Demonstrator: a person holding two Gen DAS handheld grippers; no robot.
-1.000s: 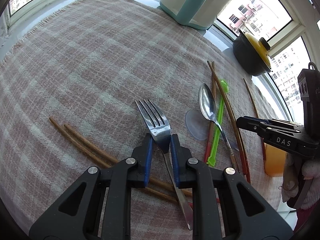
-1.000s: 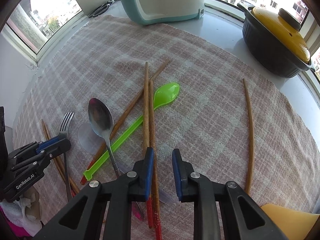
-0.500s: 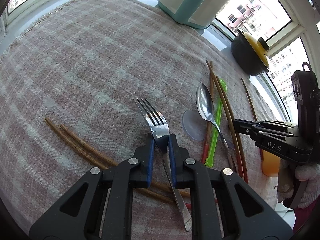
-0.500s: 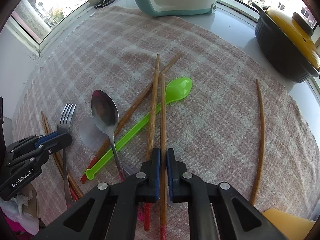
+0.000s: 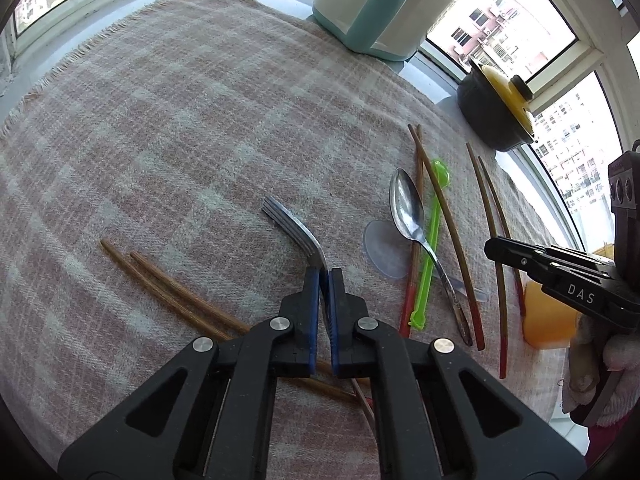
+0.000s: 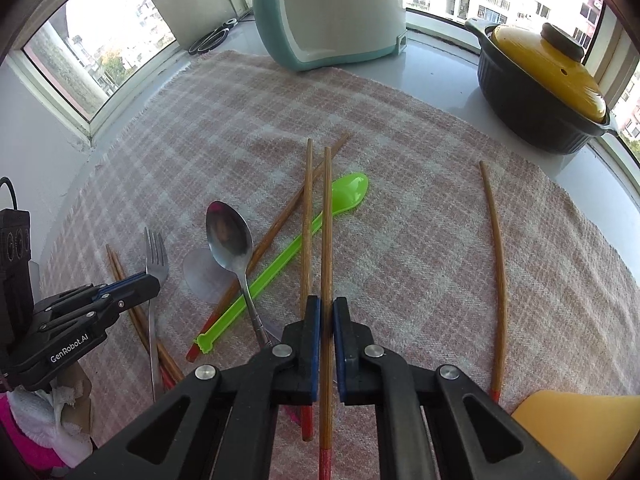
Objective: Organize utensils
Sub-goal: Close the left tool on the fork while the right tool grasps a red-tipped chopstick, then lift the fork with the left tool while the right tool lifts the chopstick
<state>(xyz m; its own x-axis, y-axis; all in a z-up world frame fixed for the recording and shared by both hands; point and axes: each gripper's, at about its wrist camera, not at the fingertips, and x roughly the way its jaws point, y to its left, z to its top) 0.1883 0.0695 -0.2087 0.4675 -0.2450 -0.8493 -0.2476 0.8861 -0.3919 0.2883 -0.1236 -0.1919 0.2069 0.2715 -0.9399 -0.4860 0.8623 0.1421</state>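
A steel fork (image 5: 290, 222) lies on the plaid cloth (image 5: 180, 120), turned onto its edge. My left gripper (image 5: 324, 276) is closing on the fork's neck and the blue pads press it from both sides. In the right wrist view the fork (image 6: 156, 252) shows its tines beyond the left gripper (image 6: 134, 286). My right gripper (image 6: 327, 308) is shut on a red-tipped wooden chopstick (image 6: 327, 216), which runs forward between the pads. A second chopstick (image 6: 307, 216) lies just left of it. The right gripper (image 5: 520, 254) appears at the right edge of the left wrist view.
A metal spoon (image 6: 228, 232), a green plastic spoon (image 6: 308, 236) and a clear plastic spoon (image 5: 380, 248) lie crossed mid-cloth. Two chopsticks (image 5: 168, 288) lie left, one chopstick (image 6: 496, 264) right. An orange cup (image 6: 580, 428), a yellow-lidded pot (image 6: 540, 76) and a teal appliance (image 6: 332, 12) border the cloth.
Both grippers have closed: the left on the fork's neck, which rolled from flat onto its edge, the right on a chopstick that now runs between its pads.
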